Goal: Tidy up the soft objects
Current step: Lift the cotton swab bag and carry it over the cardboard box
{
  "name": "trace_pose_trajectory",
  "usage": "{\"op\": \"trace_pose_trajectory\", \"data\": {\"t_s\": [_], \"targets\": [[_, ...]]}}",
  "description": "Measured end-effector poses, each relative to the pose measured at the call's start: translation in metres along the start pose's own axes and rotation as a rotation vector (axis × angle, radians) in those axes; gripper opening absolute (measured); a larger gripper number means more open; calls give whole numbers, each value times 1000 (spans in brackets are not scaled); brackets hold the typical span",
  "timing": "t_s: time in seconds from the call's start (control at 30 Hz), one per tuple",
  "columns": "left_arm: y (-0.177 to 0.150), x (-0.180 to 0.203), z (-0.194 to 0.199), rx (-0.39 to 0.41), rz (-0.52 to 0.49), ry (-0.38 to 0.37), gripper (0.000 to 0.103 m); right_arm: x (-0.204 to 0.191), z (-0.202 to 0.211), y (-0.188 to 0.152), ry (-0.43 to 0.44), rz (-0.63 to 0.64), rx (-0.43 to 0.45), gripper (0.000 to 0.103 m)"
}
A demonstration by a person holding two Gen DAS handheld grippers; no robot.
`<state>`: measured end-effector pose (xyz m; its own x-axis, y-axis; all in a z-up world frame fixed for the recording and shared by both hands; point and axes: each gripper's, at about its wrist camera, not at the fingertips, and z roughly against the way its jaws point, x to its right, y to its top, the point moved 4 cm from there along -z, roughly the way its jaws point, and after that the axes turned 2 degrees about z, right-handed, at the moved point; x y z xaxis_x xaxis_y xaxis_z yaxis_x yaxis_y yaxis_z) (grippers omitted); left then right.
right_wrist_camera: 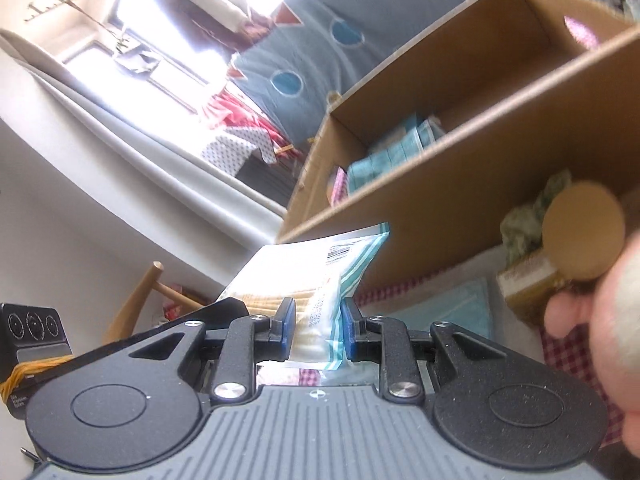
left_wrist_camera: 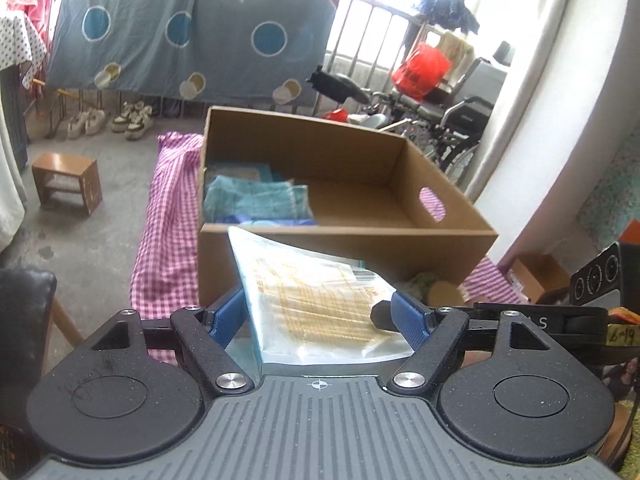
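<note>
A clear plastic packet (left_wrist_camera: 320,292) with folded yellow cloth inside hangs just in front of an open cardboard box (left_wrist_camera: 360,256). My left gripper (left_wrist_camera: 318,314) spans the packet's width, its blue pads (left_wrist_camera: 228,320) pressing both edges. My right gripper (right_wrist_camera: 318,322) is shut narrowly on one end of the same packet (right_wrist_camera: 304,276), and its black body (left_wrist_camera: 540,322) shows at the right of the left wrist view. Folded teal towels (left_wrist_camera: 256,200) lie in the box's left part; the right part is bare. In the right wrist view the box (right_wrist_camera: 460,200) appears tilted, with the towels (right_wrist_camera: 384,160) inside.
The box stands on a pink checked cloth (left_wrist_camera: 172,216). Beside it lie a tan round-topped item (right_wrist_camera: 584,232), green fabric (right_wrist_camera: 524,220) and a flat teal cloth (right_wrist_camera: 452,308). A person's hand (right_wrist_camera: 600,320) is at the right edge. A small wooden stool (left_wrist_camera: 66,182) and a wheelchair (left_wrist_camera: 460,120) stand beyond.
</note>
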<state>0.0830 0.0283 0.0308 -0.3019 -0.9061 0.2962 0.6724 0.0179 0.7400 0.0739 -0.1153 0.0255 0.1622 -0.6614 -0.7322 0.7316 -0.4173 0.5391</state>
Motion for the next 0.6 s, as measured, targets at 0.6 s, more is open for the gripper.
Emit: {"op": "trace_pose_trajectory", "data": {"t_s": [0.6], "targets": [[41,68,-11,88,-100,-188,77,5,70,42,-47,42,234,26]]}}
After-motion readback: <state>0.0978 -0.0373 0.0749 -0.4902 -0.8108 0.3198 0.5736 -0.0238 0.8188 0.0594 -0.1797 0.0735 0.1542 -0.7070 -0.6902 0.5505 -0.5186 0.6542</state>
